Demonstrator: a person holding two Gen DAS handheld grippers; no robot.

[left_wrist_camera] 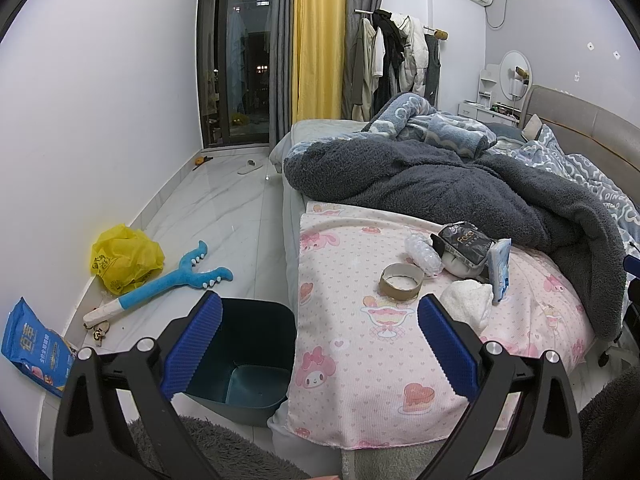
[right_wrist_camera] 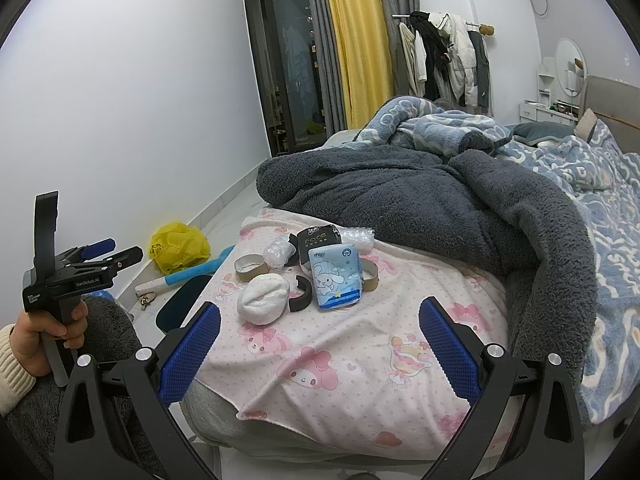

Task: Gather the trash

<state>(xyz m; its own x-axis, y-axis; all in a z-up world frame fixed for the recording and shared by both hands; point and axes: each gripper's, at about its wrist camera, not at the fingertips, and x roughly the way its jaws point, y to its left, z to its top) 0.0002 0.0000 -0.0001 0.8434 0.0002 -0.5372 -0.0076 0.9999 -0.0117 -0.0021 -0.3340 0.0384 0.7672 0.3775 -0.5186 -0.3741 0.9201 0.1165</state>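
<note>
A pile of trash lies on the pink cartoon-print cloth (right_wrist_camera: 360, 360) at the bed's foot: a white tissue wad (right_wrist_camera: 264, 298), cardboard tape rolls (right_wrist_camera: 251, 266), bubble wrap (right_wrist_camera: 278, 254), a black "Face" packet (right_wrist_camera: 318, 238), a blue tissue pack (right_wrist_camera: 338, 278) and a black ring piece (right_wrist_camera: 302, 294). My right gripper (right_wrist_camera: 320, 306) hangs open just short of the pile, holding nothing. My left gripper (left_wrist_camera: 319, 300) is open and empty, over the cloth's left edge and above the dark teal bin (left_wrist_camera: 248, 360). Its nearest item is a cardboard roll (left_wrist_camera: 401, 280).
The bin stands on the floor against the bed. Beside the wall lie a yellow plastic bag (left_wrist_camera: 126, 258), a blue plush stick (left_wrist_camera: 172, 280) and a blue packet (left_wrist_camera: 36, 352). A grey fleece blanket (left_wrist_camera: 460, 184) is heaped behind the pile. A hand (right_wrist_camera: 48, 328) holds the left gripper (right_wrist_camera: 120, 250).
</note>
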